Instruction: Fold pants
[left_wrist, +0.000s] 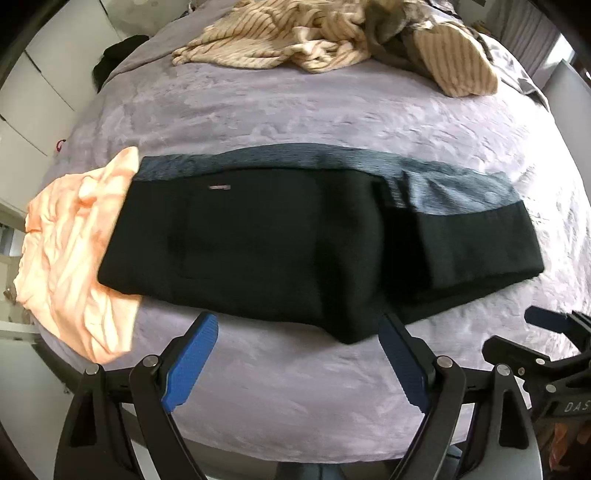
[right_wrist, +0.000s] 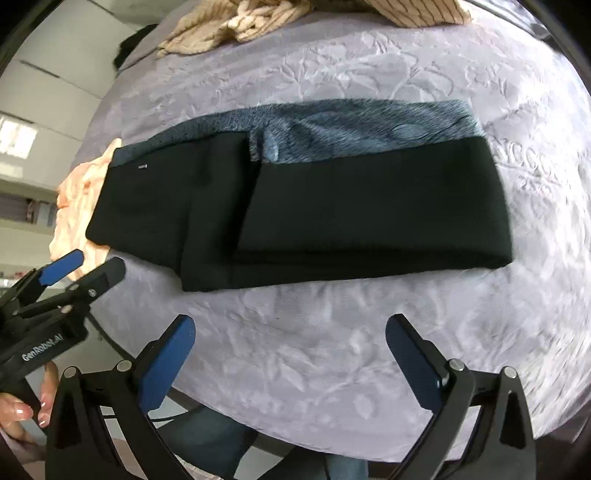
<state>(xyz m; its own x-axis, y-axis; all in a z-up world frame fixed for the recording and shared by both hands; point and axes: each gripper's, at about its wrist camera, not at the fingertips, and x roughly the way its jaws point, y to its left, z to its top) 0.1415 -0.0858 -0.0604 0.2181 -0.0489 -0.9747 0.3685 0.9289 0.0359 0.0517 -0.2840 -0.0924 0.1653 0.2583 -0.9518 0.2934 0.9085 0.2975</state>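
Two tongs, left (left_wrist: 299, 363) and right (right_wrist: 291, 363), both agape, empty, just short of the folded pants (right_wrist: 314, 206).

Folded black pants (left_wrist: 280, 243) lie across the bed (left_wrist: 295, 387), overlapping a peach garment (left_wrist: 70, 251) at its left edge. The left gripper (left_wrist: 299, 362) hovers empty, jaws wide, near the bed's near edge.

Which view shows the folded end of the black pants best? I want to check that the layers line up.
The right wrist view: the folded-over layer of the black pants sits near the centre, both edges visible. The left wrist view shows the black pants whole too, but that end is squeezed toward the right edge.
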